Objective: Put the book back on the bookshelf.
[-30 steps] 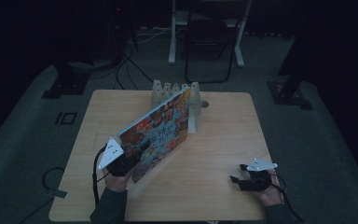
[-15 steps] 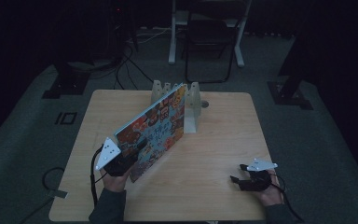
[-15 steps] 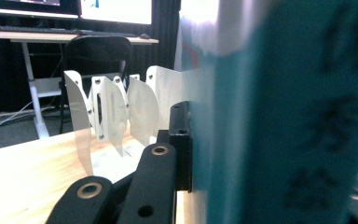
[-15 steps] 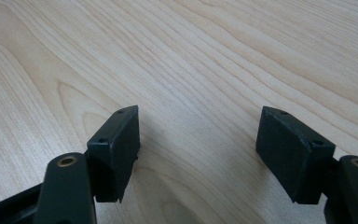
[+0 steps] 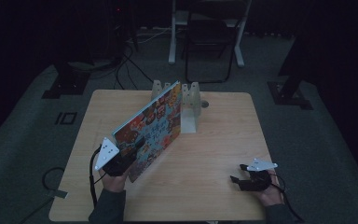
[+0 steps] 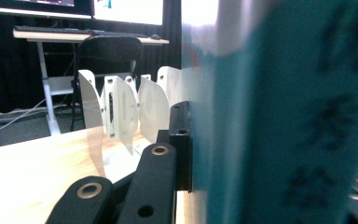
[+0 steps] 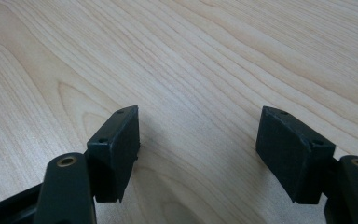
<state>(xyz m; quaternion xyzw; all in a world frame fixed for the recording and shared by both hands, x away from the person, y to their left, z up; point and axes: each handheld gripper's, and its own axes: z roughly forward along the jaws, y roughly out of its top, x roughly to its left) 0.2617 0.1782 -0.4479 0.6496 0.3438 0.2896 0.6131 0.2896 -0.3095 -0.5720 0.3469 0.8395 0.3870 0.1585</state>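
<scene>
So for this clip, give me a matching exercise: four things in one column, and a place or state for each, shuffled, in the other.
Things:
1. book
2. left gripper
3. right gripper
4. white rack

Places or states:
A. stands at the table's far edge
B. jaws apart over bare wood, holding nothing
C. tilted, far end at the rack, near end lifted
D. clamped on the near corner of the cover

Pairs: 1-C, 2-D, 3-B, 4-A

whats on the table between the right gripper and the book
Nothing: in the high view the stretch of table between the right gripper and the book is bare wood.
</scene>
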